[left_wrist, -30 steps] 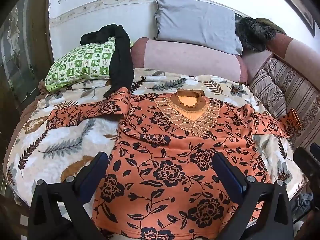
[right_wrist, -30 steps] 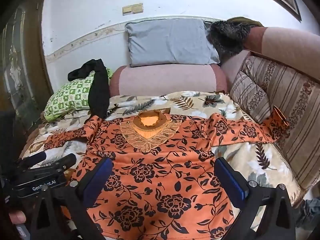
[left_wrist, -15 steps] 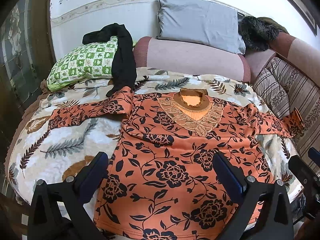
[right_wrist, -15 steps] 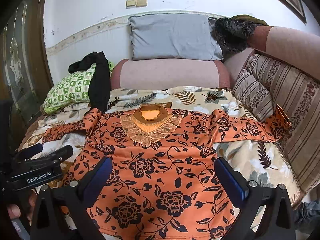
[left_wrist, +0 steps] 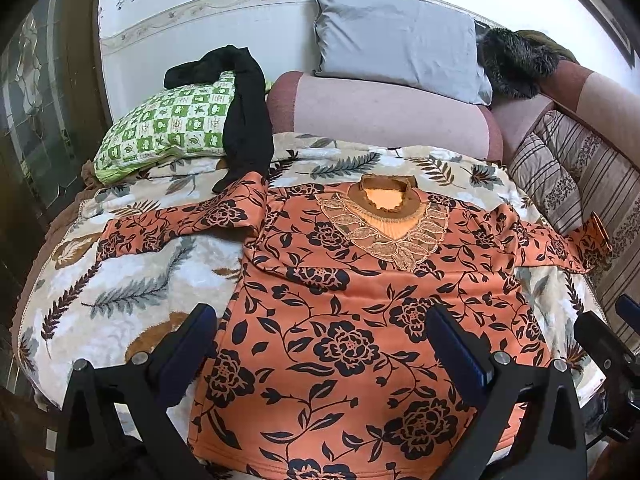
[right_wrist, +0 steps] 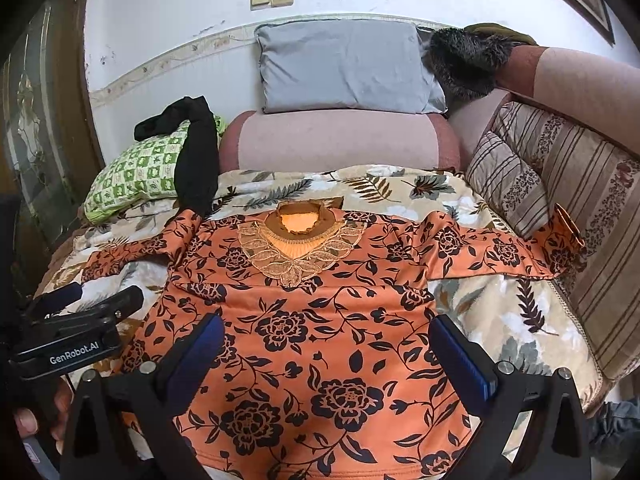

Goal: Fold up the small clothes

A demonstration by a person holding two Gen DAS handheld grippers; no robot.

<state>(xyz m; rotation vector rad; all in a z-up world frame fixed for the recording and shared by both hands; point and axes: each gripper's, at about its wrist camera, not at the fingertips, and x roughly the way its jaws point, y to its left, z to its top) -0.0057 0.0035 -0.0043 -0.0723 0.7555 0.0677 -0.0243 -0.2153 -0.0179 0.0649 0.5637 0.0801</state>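
L wrist: left tongs (left_wrist: 320, 344) wide open, empty, over hem of orange top (left_wrist: 360, 320), flat on bed (left_wrist: 120, 292), unfolded | R wrist: right tongs (right_wrist: 326, 346) wide open, empty; next prob grab sleeve (right_wrist: 492, 252), fold inward.

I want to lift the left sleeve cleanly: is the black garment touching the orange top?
Touching. In the left wrist view the black garment hangs off the green pillow and its tip overlaps the orange top at the left shoulder; no gap shows.

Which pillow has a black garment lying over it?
The green checked pillow at the left; the black garment drapes across it, while the grey pillow is bare.
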